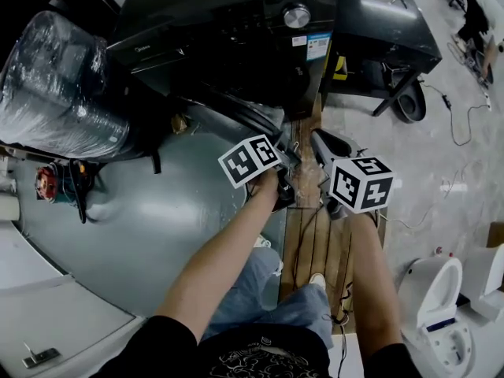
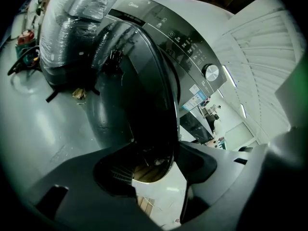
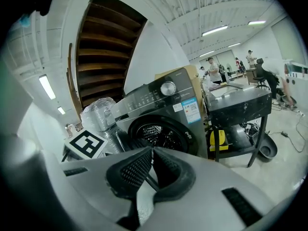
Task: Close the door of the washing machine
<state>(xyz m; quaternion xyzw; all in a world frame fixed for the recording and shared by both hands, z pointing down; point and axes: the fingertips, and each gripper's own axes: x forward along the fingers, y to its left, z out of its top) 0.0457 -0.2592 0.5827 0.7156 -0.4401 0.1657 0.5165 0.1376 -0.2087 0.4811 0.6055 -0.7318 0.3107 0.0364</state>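
Observation:
A dark front-loading washing machine (image 1: 260, 30) stands ahead, its round door (image 2: 139, 81) swung open toward me. In the left gripper view the door's glass fills the middle and its lower rim runs down between the jaws. My left gripper (image 2: 163, 170) is open, its pads apart on either side of that rim and not pressing it. The right gripper view shows the machine's front with the open drum (image 3: 161, 134) and dial (image 3: 168, 88). My right gripper (image 3: 151, 153) is shut, tips touching, nothing in them. Both grippers hang close together before the machine, left gripper (image 1: 287, 157), right gripper (image 1: 319, 144).
A plastic-wrapped bundle (image 1: 55, 85) sits left of the machine, with a red tool (image 1: 47, 181) on the grey floor beside it. A black metal table (image 1: 386, 30) stands at the machine's right. I stand on wooden slats (image 1: 315, 242). White fixtures (image 1: 437, 298) are at lower right.

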